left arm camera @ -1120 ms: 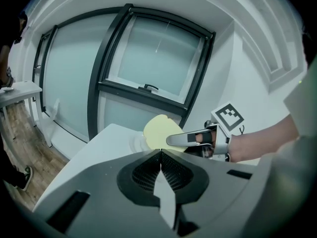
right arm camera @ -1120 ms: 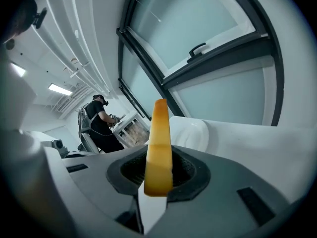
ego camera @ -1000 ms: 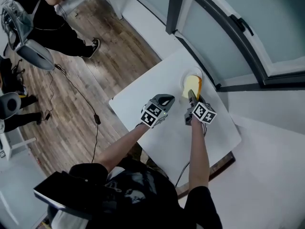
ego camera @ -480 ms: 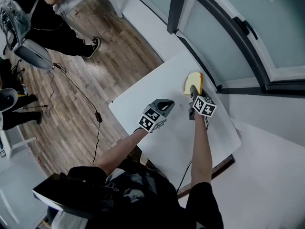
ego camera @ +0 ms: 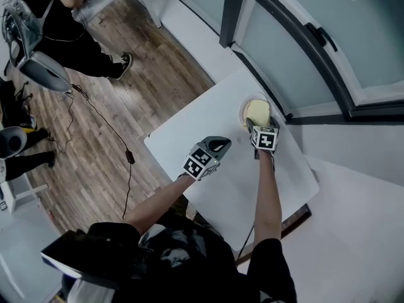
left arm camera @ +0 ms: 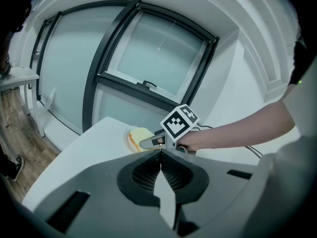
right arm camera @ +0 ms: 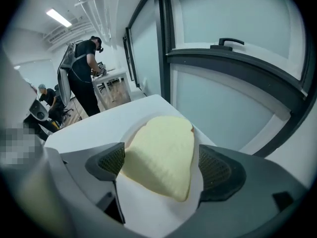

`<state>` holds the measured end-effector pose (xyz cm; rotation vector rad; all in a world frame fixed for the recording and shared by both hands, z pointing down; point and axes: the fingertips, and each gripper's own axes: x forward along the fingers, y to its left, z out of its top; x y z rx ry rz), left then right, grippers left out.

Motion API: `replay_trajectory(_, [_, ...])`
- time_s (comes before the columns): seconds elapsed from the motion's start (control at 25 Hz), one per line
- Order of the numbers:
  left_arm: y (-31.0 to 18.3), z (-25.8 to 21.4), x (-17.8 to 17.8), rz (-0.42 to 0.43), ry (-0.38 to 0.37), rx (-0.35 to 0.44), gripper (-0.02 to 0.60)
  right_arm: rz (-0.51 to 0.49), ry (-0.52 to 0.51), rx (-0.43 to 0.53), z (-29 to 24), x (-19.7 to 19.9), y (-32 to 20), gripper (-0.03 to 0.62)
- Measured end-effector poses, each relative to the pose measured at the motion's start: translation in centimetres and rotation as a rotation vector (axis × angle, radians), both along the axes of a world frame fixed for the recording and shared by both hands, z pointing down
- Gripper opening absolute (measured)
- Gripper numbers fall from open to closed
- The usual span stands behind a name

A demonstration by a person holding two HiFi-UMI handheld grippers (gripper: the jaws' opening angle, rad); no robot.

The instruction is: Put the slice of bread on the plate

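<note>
Looking like a lab or office-style workroom rather than a home. Centring on a small white table (ego camera: 183, 137) pushed up against a tall frosted-glass window wall with a dark metal frame (ego camera: 297, 55) and a lever handle (ego camera: 319, 33). Showing wood-plank flooring (ego camera: 95, 137) on the table's side away from the glass, with a black cable (ego camera: 107, 128) trailing loose across it. Showing, well beyond the table, a person in dark clothes (right arm camera: 86, 73) working at a white desk (right arm camera: 111, 81), and a second person (right arm camera: 47, 100) sitting lower down behind. Showing strip lights (right arm camera: 59, 18) and bare pipes running along the ceiling high above the table.
</note>
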<state>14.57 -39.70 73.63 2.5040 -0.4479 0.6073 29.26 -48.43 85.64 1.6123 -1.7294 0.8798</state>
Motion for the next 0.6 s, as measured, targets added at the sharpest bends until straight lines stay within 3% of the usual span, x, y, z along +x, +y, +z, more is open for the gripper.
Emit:
replay_trajectory(0.12, [0.3, -0.6, -0.2, 0.006, 0.002, 0.01, 0.006, -0.016, -0.003, 0.001, -0.7, 0.2, 0.1, 0.46])
replay_trajectory(0.28, [0.3, -1.8, -0.8, -0.002, 0.012, 0.046, 0.006, -0.011, 0.066, 0.09, -4.2, 0.5, 1.2, 0.457])
replay_trajectory(0.32, [0.3, -2.1, -1.0, -0.009, 0.014, 0.051, 0.006, -0.012, 0.09, 0.12, -5.6, 0.3, 2.0, 0.407])
replay_trajectory(0.36, [0.3, -2.3, -1.2, -0.015, 0.015, 0.056, 0.005, -0.007, 0.115, 0.157, -7.3, 0.1, 2.9, 0.292])
replay_trajectory(0.4, [0.3, -2.7, -1.3, -0.019, 0.017, 0.059, 0.005, 0.003, 0.131, 0.197, -9.0, -0.1, 4.0, 0.222])
replay_trajectory(0.6, [2.2, -6.3, -2.2, 0.002, 0.052, 0.109, 0.006, 0.096, 0.118, 0.375, -17.5, -1.7, 11.1, 0.052])
